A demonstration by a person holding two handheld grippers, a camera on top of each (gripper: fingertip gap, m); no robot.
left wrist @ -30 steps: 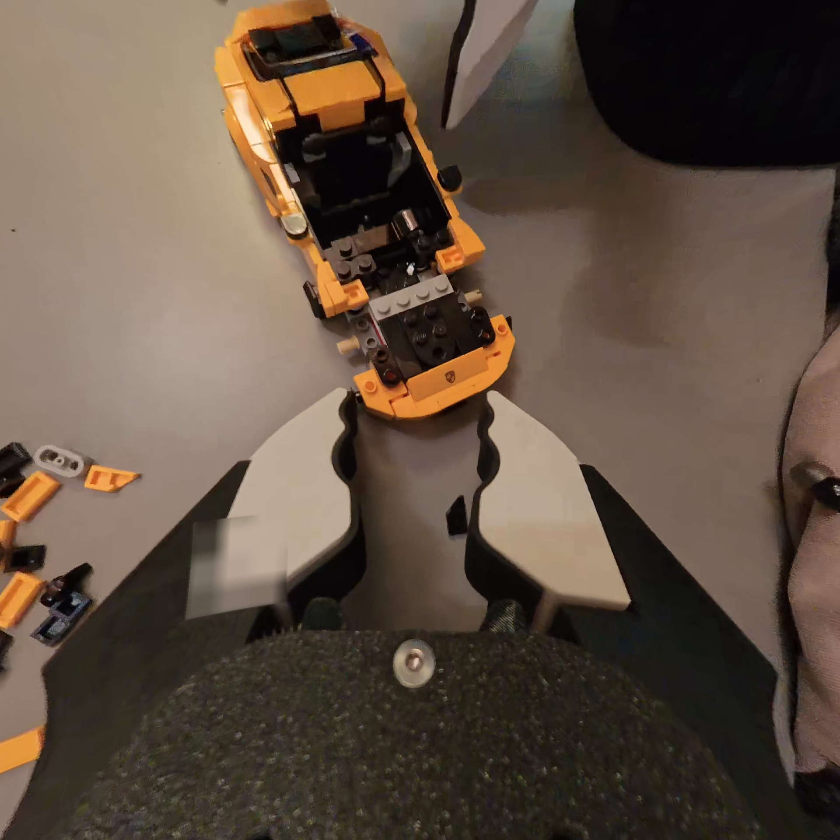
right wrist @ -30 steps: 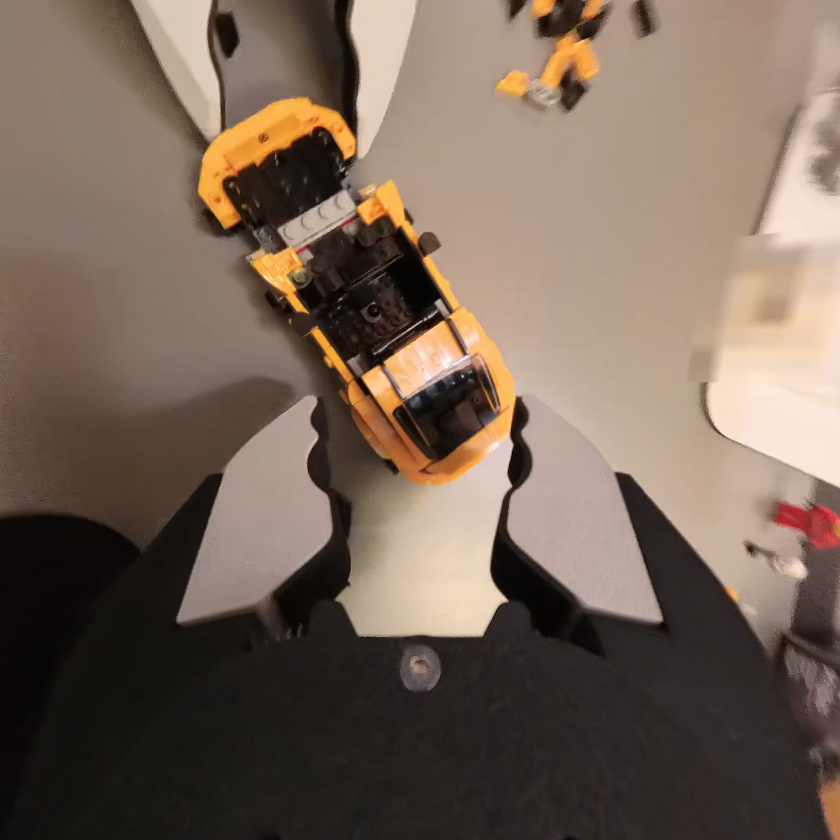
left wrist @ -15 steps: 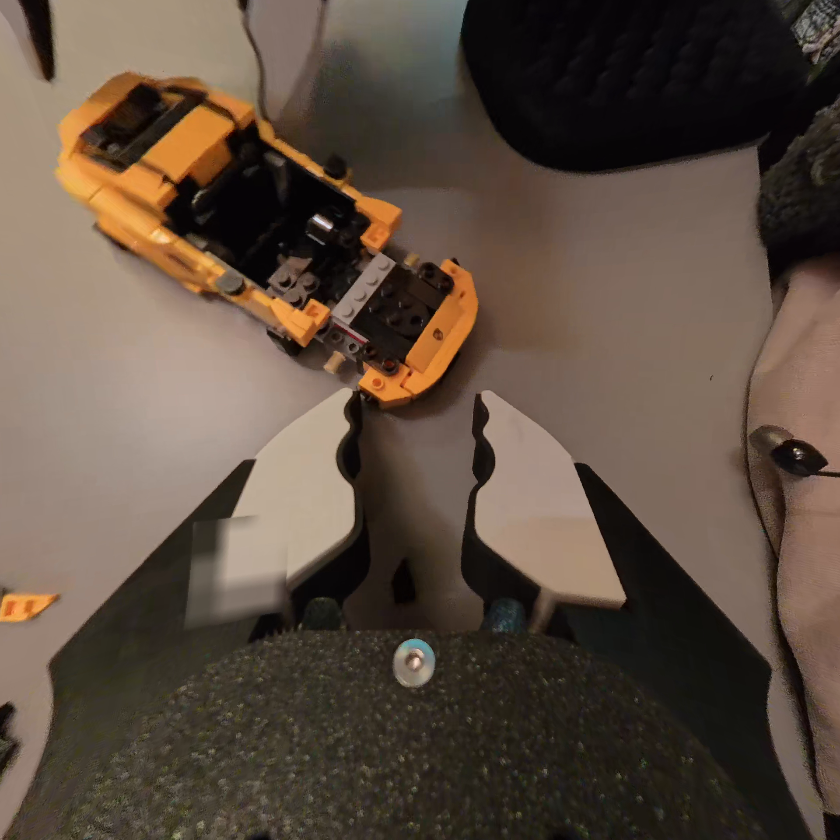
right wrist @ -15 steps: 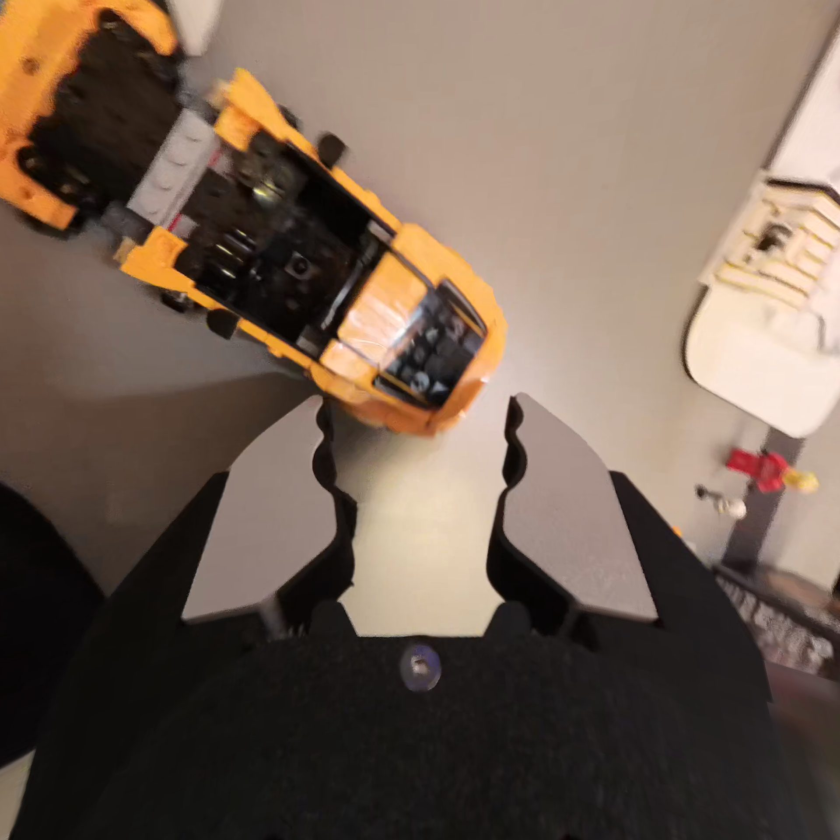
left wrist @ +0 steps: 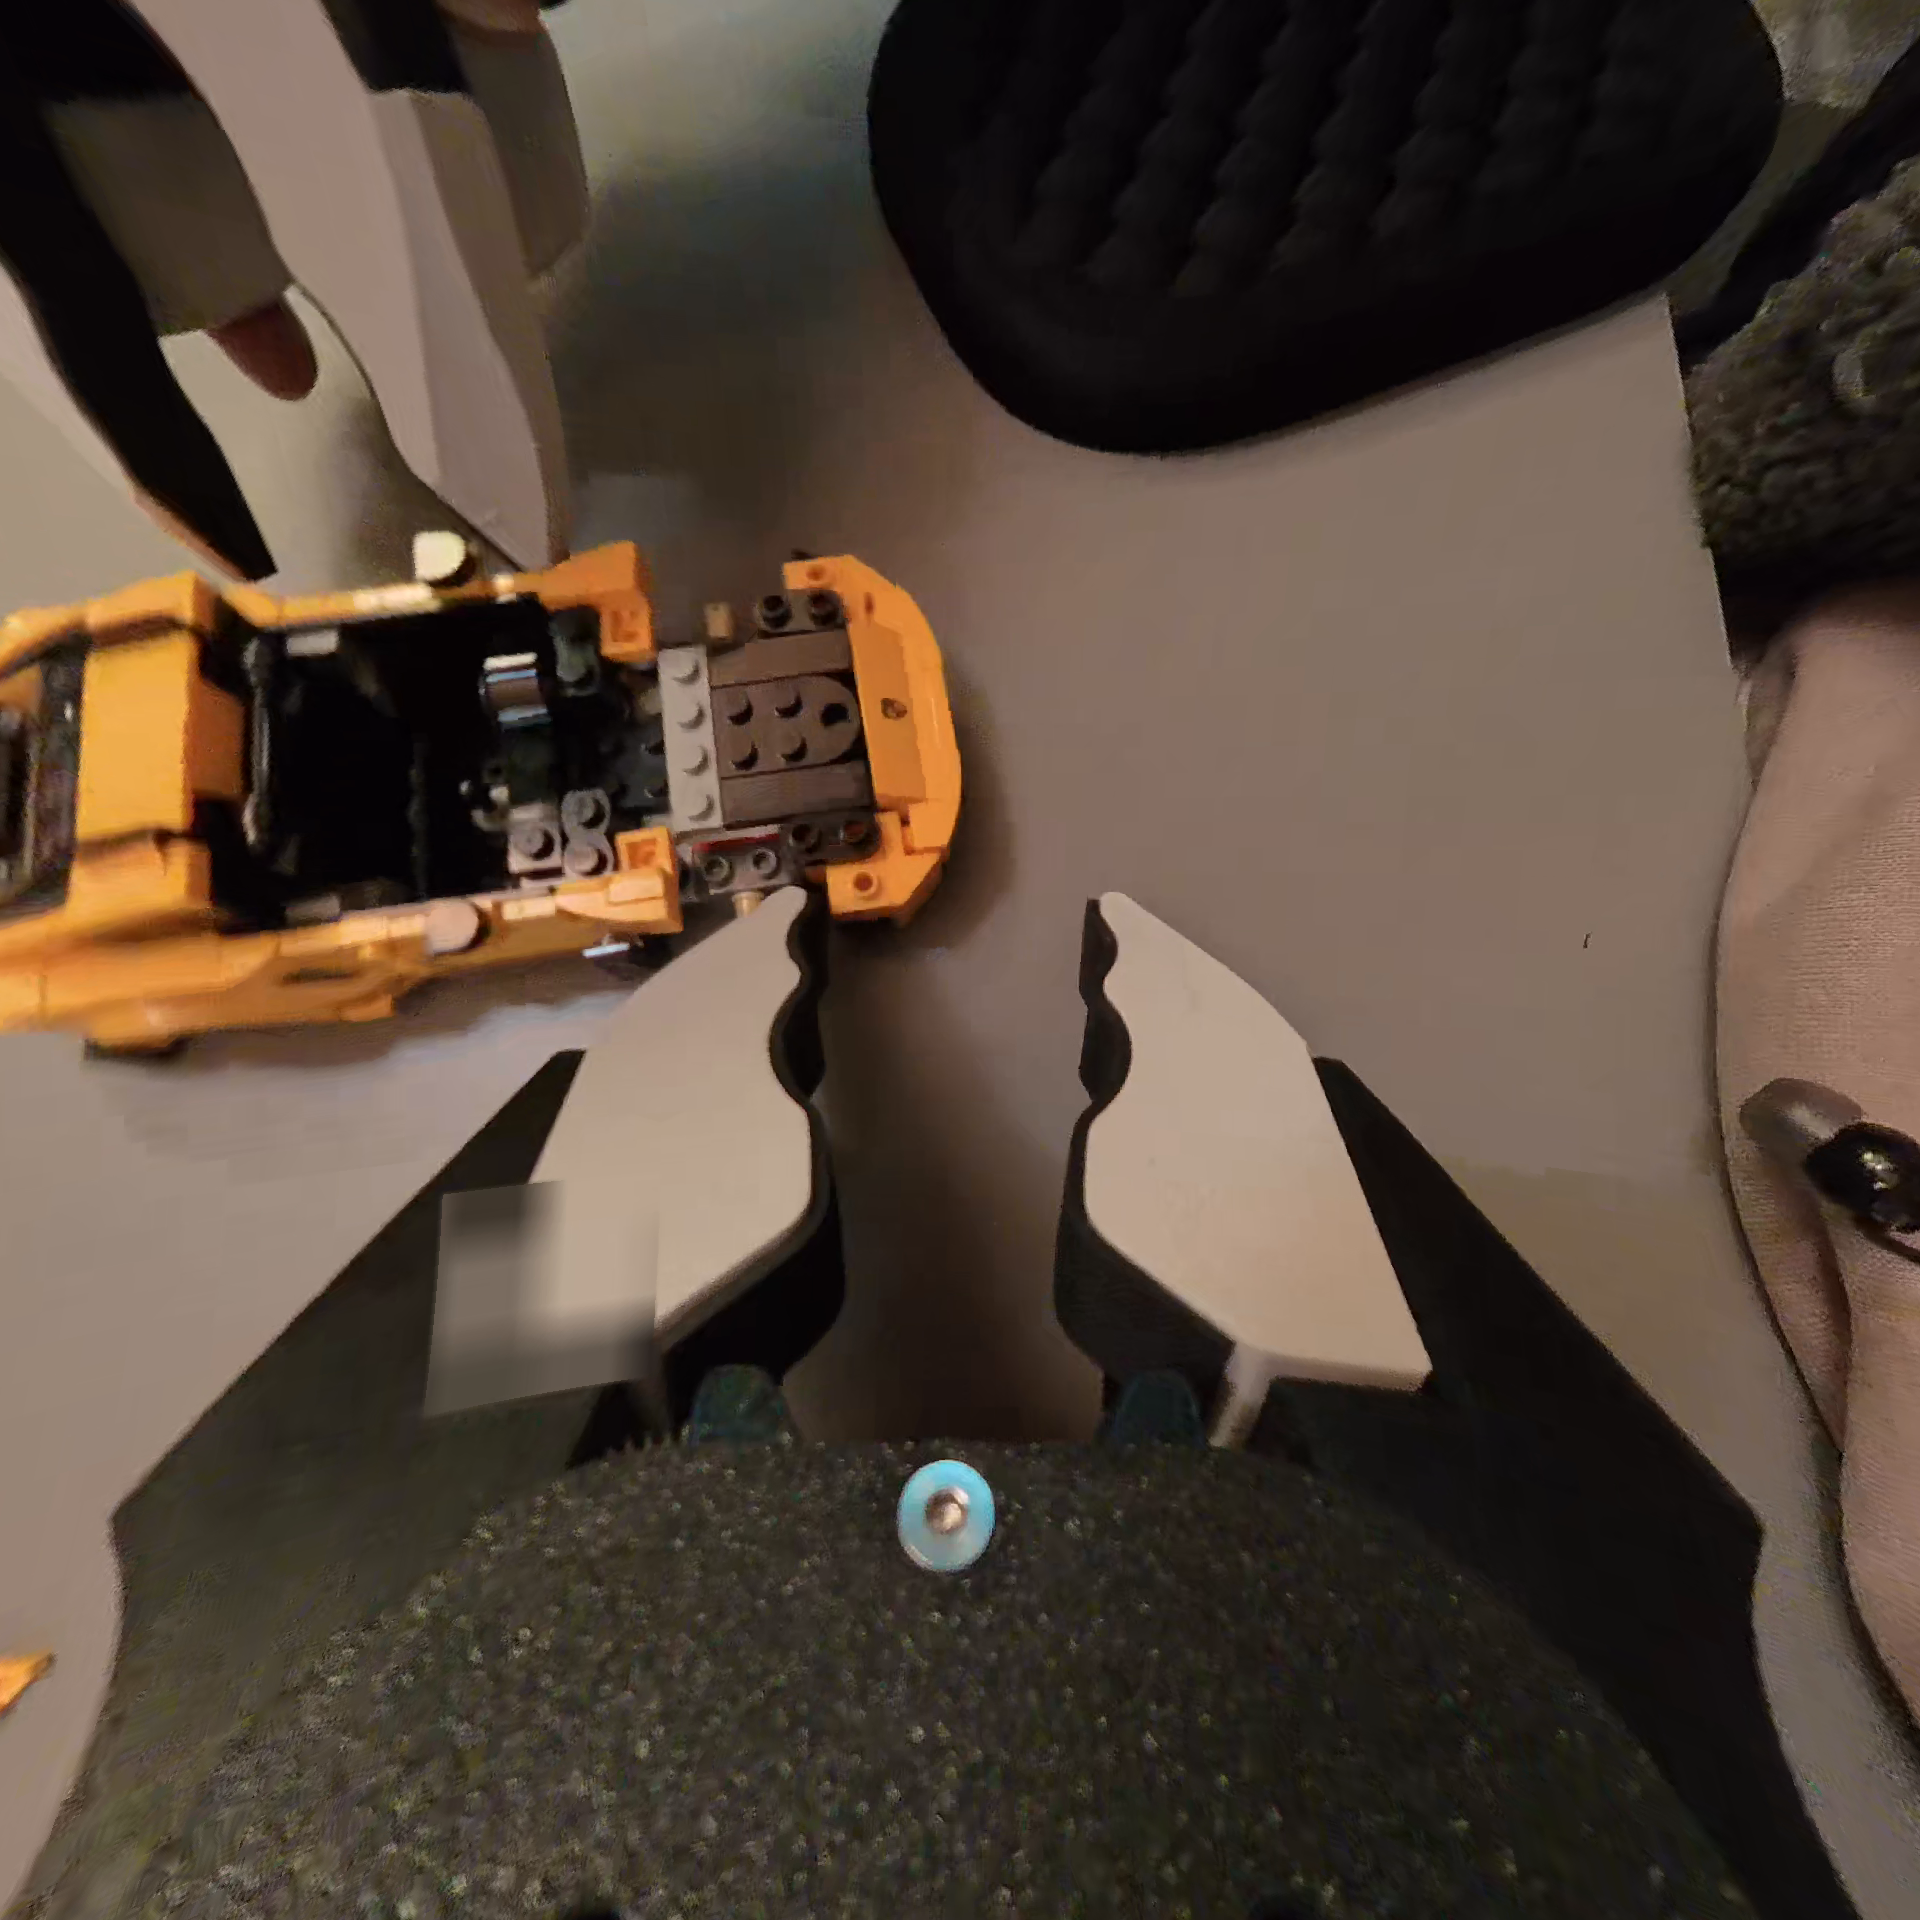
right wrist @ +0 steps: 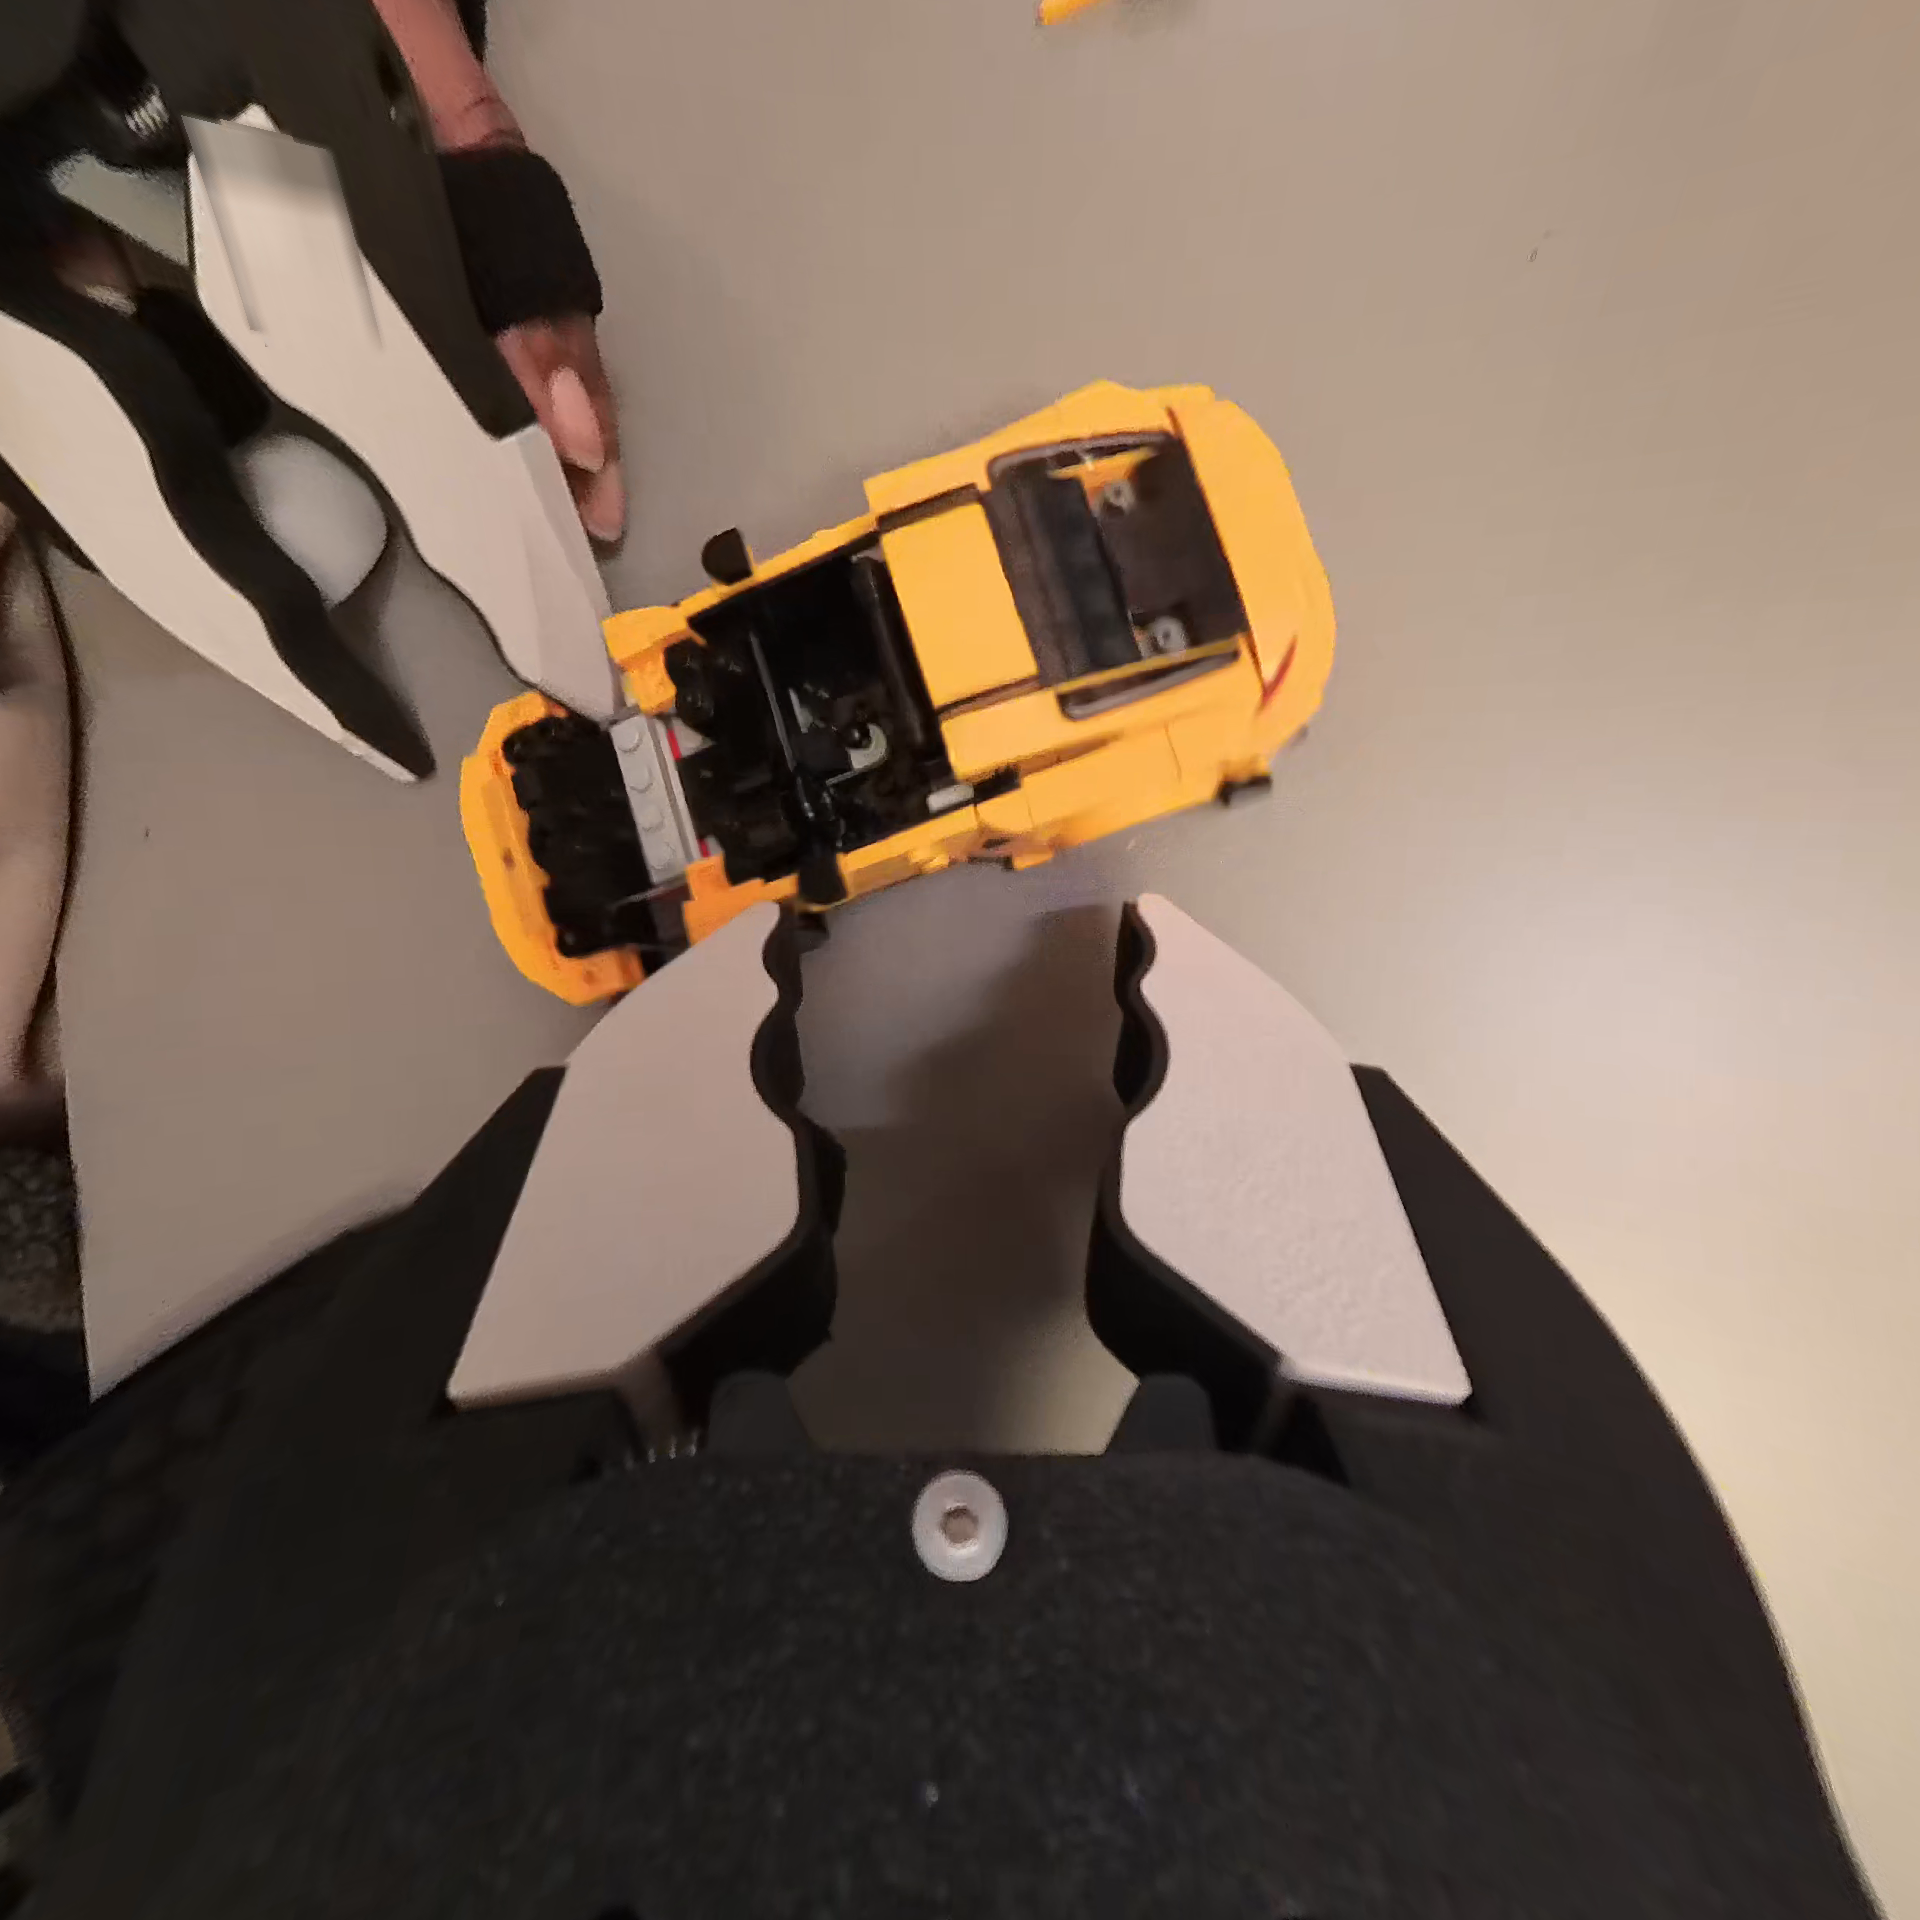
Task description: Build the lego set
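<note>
In the left wrist view, the left gripper is hovering over the grey table with its jaws standing apart and nothing between them. The orange lego car is lying on the table with its roof section missing and the black interior exposed; its studded end is sitting just beside the tip of one of the fingers, which appears to be touching the body there. The right gripper is reaching in from the far side, one finger tip ending at the car's opposite flank. A black textured cushion is lying near the table's far edge. A loose orange piece is showing at the frame's margin. In the right wrist view, the right gripper is likewise spread open and empty, one finger tip meeting the lego car along its near side. The left gripper is pressing a finger tip against the car near its studded end, a person's hand showing behind it.
</note>
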